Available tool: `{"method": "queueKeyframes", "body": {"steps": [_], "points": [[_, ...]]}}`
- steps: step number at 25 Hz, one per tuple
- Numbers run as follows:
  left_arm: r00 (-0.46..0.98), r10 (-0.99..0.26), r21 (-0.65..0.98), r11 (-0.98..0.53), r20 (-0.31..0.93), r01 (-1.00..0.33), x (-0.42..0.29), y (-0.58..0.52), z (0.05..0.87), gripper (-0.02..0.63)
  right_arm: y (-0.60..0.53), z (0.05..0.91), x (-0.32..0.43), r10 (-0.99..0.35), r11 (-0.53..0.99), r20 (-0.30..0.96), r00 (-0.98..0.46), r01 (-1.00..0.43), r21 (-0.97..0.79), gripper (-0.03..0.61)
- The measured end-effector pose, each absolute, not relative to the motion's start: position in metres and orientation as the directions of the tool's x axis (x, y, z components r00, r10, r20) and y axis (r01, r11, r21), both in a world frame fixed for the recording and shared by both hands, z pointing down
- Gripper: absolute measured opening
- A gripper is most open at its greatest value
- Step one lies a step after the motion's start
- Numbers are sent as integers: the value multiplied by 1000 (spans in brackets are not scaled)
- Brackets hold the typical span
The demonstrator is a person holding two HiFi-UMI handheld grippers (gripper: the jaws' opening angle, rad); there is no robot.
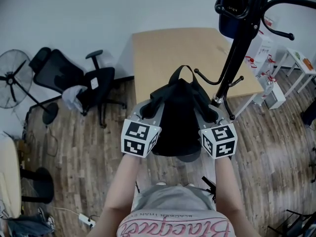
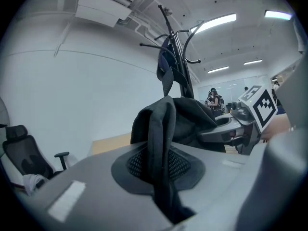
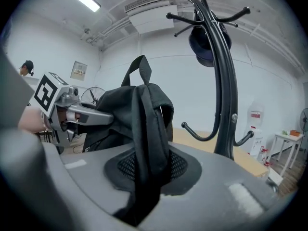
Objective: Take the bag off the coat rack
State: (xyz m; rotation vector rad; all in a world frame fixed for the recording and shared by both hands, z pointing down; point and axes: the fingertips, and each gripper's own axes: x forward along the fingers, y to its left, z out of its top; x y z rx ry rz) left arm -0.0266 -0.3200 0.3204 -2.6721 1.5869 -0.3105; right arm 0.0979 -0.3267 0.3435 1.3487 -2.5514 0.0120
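The left gripper [image 1: 147,110] and right gripper [image 1: 211,113] are each clamped on a shoulder strap [image 2: 161,143] of the black bag [image 1: 177,115], one on each side. The bag hangs between them in front of the person, above the wooden floor [image 1: 74,157]. It sits just beside the pole of the black coat rack [image 1: 238,46]. Its top loop [image 3: 139,69] stands free, apart from a lower hook [image 3: 197,134]. A dark cap [image 3: 208,44] hangs higher on the rack.

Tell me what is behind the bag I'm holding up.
The coat rack with a dark cap on it, and a wooden table. The bag covers part of the table's near edge.
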Motion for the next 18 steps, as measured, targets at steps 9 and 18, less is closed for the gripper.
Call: {"method": "queueKeyframes", "body": {"steps": [9,18], "points": [[415,-910,-147,-412,18,-899,-58,-323,266,58,-338,288,67,-810,586,110,-576,-791,177,69],[388,-917,-184,-368,-90,-912,-70,-327,219,58,-345,238,55,-808,576,12,-589,-785,227,67]]}}
